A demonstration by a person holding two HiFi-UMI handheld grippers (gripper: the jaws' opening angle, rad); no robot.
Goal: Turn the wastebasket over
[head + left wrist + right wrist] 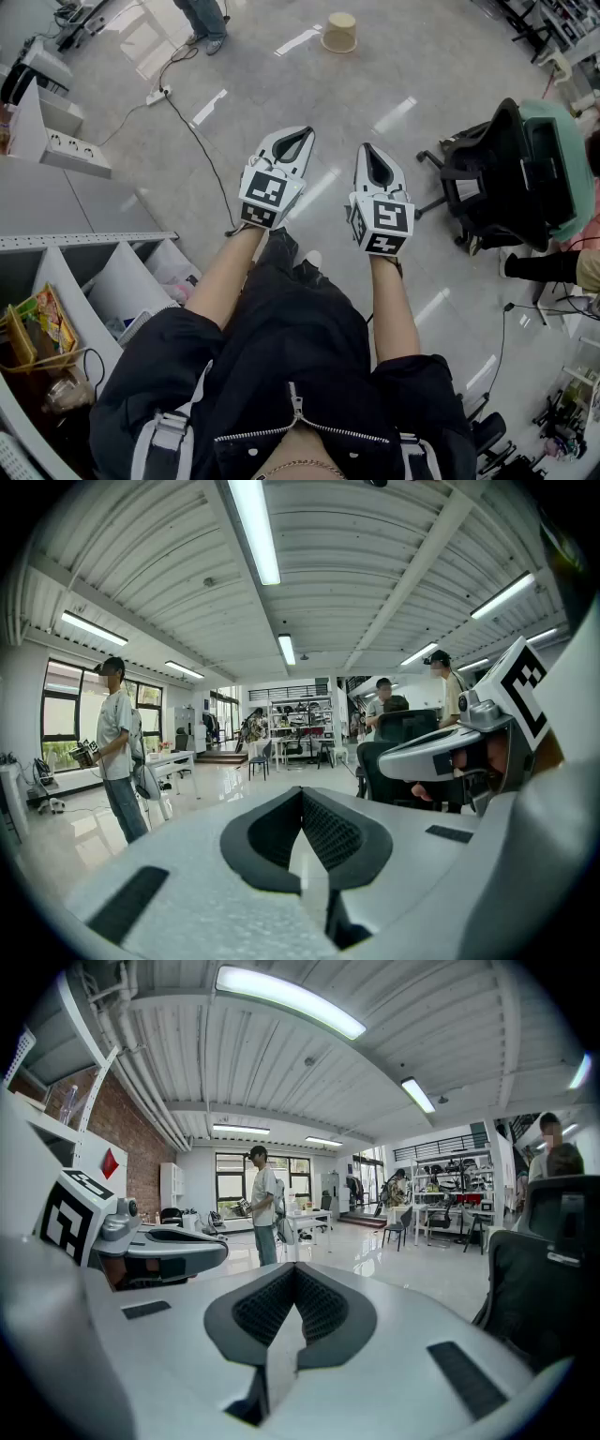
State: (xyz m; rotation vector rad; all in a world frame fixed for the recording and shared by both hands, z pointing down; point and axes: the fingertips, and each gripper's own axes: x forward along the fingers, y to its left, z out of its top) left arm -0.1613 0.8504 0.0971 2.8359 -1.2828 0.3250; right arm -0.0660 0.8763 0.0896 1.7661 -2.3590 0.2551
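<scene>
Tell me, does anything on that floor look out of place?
The beige wastebasket stands alone on the open floor, seemingly upside down. A black cable also trails loose across the floor from a power strip.

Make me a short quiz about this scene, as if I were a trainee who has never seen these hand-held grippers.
1. True or false: the left gripper is holding the wastebasket.
2. Pick one: the jaws of the right gripper are A) wide apart, B) together with nothing between them, C) closed on a cable.
3. Fill in: in the head view, the black chair stands on the person's ____ side.

Key: 1 false, the wastebasket stands untouched on the floor, well ahead of both grippers. 2 B. 3 right.
</scene>
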